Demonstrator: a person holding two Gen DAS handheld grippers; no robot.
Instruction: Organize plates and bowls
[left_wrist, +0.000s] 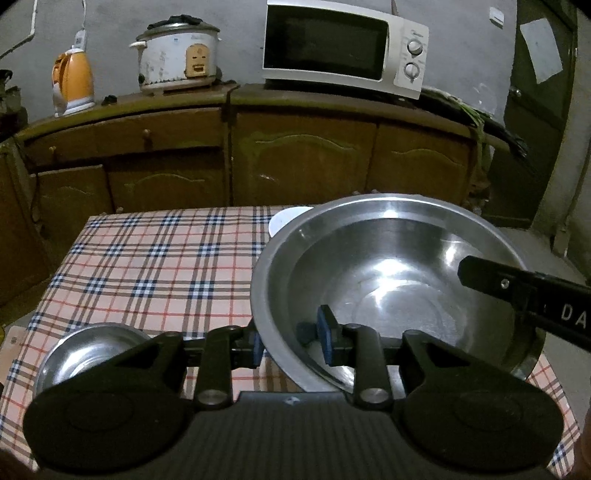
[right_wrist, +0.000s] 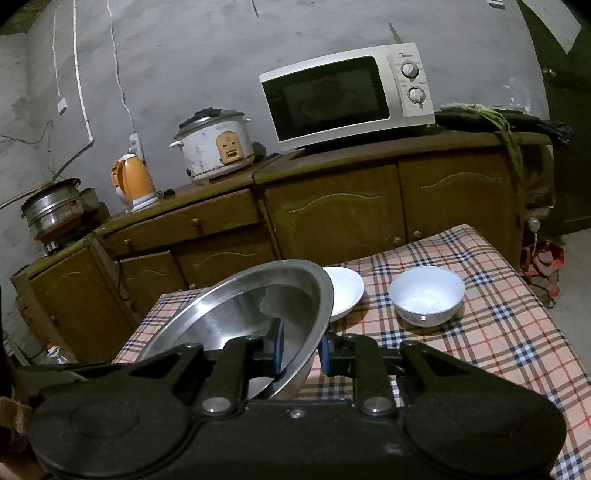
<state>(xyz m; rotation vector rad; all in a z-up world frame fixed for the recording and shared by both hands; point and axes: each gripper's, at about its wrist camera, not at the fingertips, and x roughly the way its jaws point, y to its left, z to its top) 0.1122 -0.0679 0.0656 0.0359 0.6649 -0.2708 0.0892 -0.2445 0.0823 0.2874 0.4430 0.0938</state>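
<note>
Here both tools share one large steel bowl (left_wrist: 388, 280) over the bench's (left_wrist: 147, 258) right half.
The left tool (left_wrist: 291, 341) is clamped on its near-left rim and the right tool (right_wrist: 301, 349) on its right rim; a small steel bowl (left_wrist: 88, 354) sits at the near-left corner, nearest the left tool, and two white bowls (right_wrist: 426, 295) lie beyond toward the far edge.
</note>
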